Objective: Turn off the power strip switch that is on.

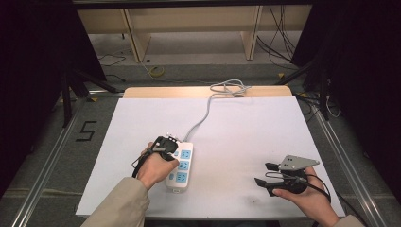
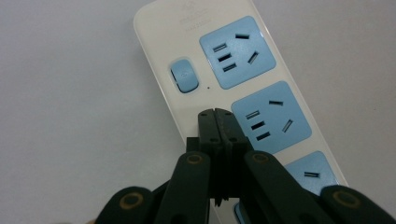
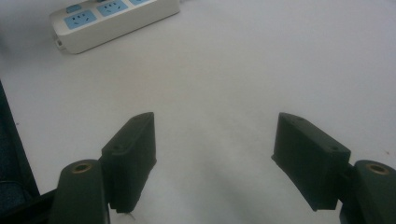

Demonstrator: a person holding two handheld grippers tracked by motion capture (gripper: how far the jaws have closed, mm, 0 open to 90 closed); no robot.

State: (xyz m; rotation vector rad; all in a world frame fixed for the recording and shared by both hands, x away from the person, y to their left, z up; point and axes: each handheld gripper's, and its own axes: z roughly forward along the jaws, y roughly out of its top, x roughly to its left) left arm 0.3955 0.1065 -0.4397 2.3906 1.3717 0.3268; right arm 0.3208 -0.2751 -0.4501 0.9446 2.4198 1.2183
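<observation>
left gripper (image 2: 219,114) jaws pressed together, empty, over power strip (image 2: 243,93) | blue switch (image 2: 185,74) just ahead-left of tips | strip runs near-far | right gripper (image 1: 265,174) wide, far right

one white plastic power strip (image 1: 180,166) with one grey cable (image 1: 204,115), three blue socket faces (image 2: 237,51) and one blue rocker switch (image 2: 185,75); two black two-jaw grippers, left (image 1: 173,140) and right (image 1: 261,173); one white table sheet (image 1: 236,127).
</observation>
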